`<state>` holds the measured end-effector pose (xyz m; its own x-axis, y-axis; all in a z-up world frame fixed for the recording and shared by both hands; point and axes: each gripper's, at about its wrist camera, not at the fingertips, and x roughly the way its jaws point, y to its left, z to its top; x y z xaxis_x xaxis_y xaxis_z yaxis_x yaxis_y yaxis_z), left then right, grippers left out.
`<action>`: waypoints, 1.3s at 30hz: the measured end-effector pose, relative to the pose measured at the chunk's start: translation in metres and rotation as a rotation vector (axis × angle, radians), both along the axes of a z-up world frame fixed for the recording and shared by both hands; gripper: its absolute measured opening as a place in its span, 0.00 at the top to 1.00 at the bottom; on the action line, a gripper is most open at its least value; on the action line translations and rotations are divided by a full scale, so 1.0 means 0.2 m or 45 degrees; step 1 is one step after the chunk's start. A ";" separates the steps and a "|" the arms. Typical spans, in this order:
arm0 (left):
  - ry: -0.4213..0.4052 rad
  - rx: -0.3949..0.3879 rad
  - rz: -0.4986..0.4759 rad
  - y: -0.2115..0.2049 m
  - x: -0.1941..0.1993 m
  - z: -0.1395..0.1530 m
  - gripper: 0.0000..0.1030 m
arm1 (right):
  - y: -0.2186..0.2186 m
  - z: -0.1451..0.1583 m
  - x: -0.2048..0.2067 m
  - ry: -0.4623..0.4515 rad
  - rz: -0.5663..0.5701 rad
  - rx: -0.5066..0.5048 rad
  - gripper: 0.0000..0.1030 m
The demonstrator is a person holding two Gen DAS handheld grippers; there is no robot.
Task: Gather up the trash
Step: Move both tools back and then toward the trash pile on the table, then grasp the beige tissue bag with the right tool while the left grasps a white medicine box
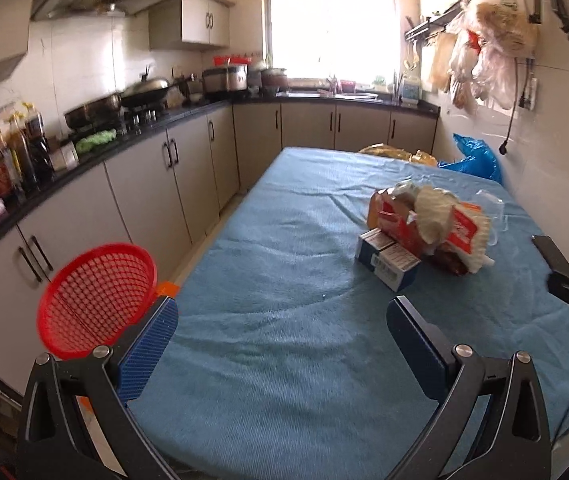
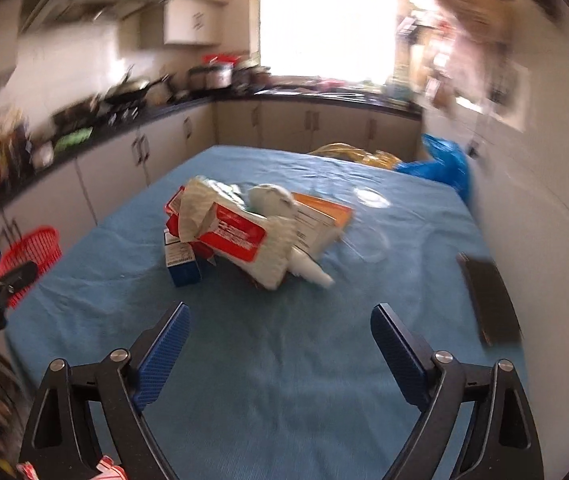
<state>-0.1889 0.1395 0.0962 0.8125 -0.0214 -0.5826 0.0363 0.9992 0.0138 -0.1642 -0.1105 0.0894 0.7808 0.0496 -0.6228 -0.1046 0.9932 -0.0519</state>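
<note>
Kitchen, blue-cloth table (image 1: 284, 360) | crumpled red-and-white wrapper pile on small blue cartons (image 2: 240, 236) mid-table | red mesh plastic basket (image 1: 96, 300) off the left edge | left gripper (image 1: 282, 316) and right gripper (image 2: 280, 320) both wide open, empty | I'd come in low, pinch one wrapper
</note>
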 end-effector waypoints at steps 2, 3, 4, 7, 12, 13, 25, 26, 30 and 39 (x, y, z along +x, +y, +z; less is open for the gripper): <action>0.031 -0.021 0.005 0.02 0.07 -0.04 0.00 | 0.05 -0.04 0.15 0.008 0.062 -0.051 0.11; 0.041 -0.025 0.010 0.02 0.09 -0.05 0.00 | 0.07 -0.05 0.20 0.011 0.084 -0.074 0.11; 0.053 -0.027 0.013 0.03 0.12 -0.06 0.00 | 0.10 -0.07 0.26 0.015 0.111 -0.099 0.11; 0.085 -0.025 0.003 0.04 0.18 -0.10 0.00 | 0.18 -0.14 0.41 0.013 0.187 -0.185 0.13; 0.097 0.016 -0.044 -0.01 0.26 -0.14 0.00 | 0.26 -0.23 0.54 0.034 0.272 -0.252 0.26; 0.099 0.020 -0.057 -0.02 0.27 -0.14 0.00 | 0.26 -0.24 0.54 0.048 0.282 -0.244 0.41; 0.245 -0.076 -0.209 -0.30 0.55 -0.22 0.00 | -0.03 -0.13 0.41 0.087 0.181 0.164 0.51; 0.263 -0.081 -0.218 -0.34 0.58 -0.23 0.00 | -0.06 -0.13 0.39 0.094 0.169 0.191 0.51; 0.291 -0.064 -0.237 -0.46 0.67 -0.28 0.00 | -0.16 -0.16 0.35 0.143 0.136 0.284 0.51; 0.346 -0.087 -0.224 -0.56 0.80 -0.36 0.51 | -0.20 -0.21 0.26 0.183 0.124 0.366 0.51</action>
<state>-0.0282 0.0284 0.0233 0.6077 -0.1939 -0.7702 0.2012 0.9757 -0.0869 -0.1125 -0.1500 0.0475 0.6687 0.3093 -0.6761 -0.1855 0.9500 0.2511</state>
